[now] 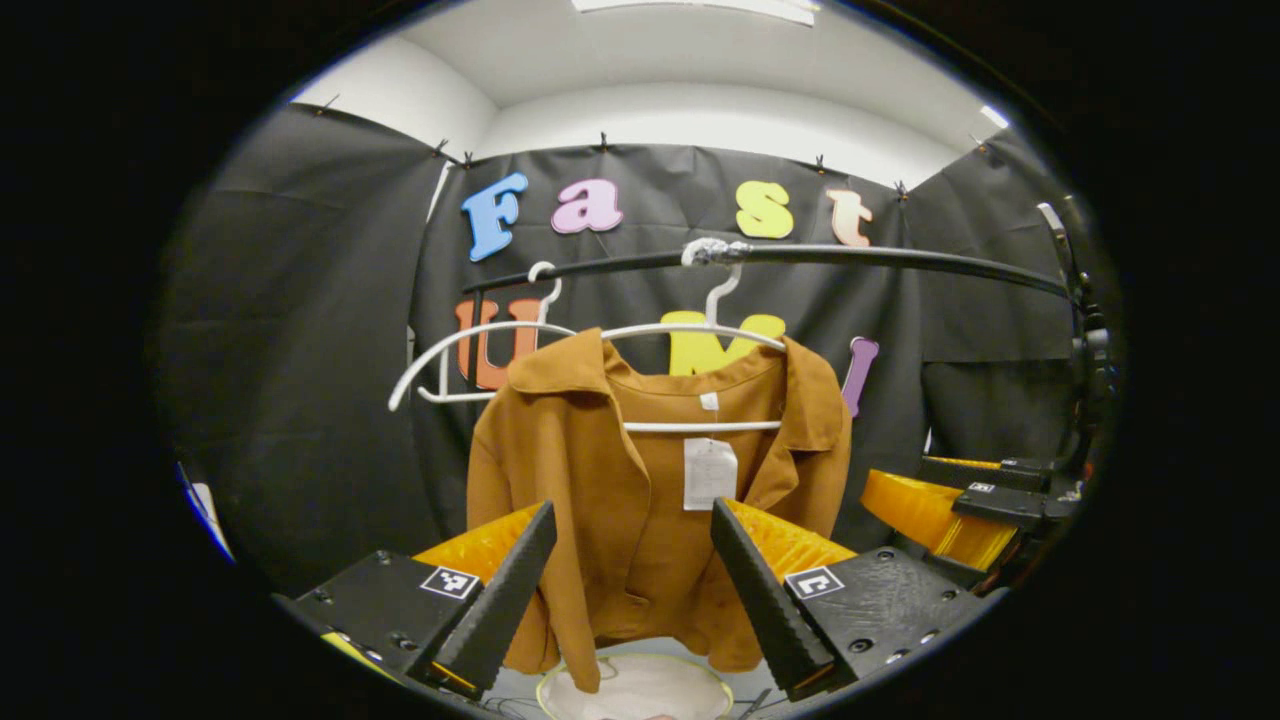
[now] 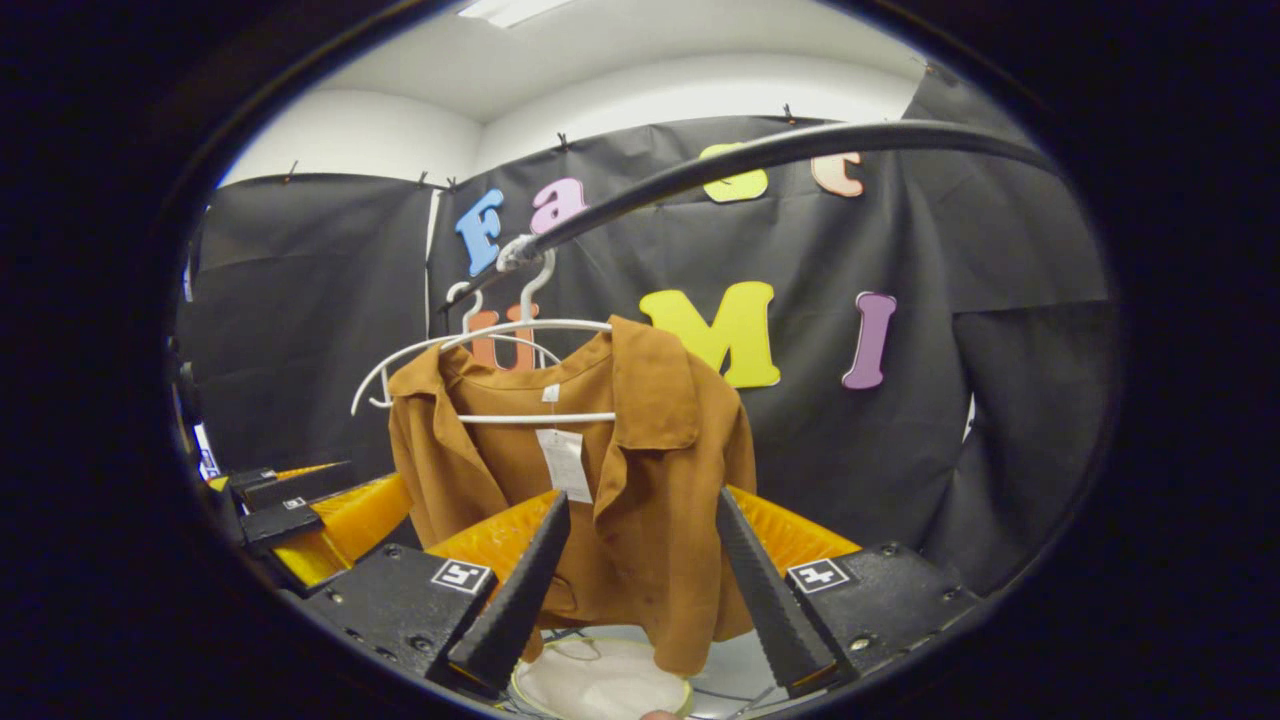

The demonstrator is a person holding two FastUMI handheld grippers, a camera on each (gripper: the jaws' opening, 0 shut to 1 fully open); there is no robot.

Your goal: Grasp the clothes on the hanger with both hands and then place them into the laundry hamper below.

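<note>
In the left gripper view the left gripper (image 1: 632, 520) stands nearest, its two fingers spread wide and pinching nothing, the brown shirt (image 1: 650, 480) framed in the gap between them but apart from both. The right gripper view gives the same picture of the right gripper (image 2: 640, 510): jaws spread, empty, with the shirt's lower half hanging just beyond the tips — whether the cloth brushes either finger is hard to tell. Low between the fingers sits the pale, round rim of the laundry hamper (image 2: 600, 680), directly under the shirt's hem. The shirt hangs open-fronted on a white hanger (image 1: 700, 425), a white tag dangling inside the collar, and a second white hanger (image 1: 450, 360) hangs bare beside it. Both hooks ride on a dark rail (image 1: 850, 258) that runs across the booth — behind it the black cloth wall, and above that a white ceiling.
</note>
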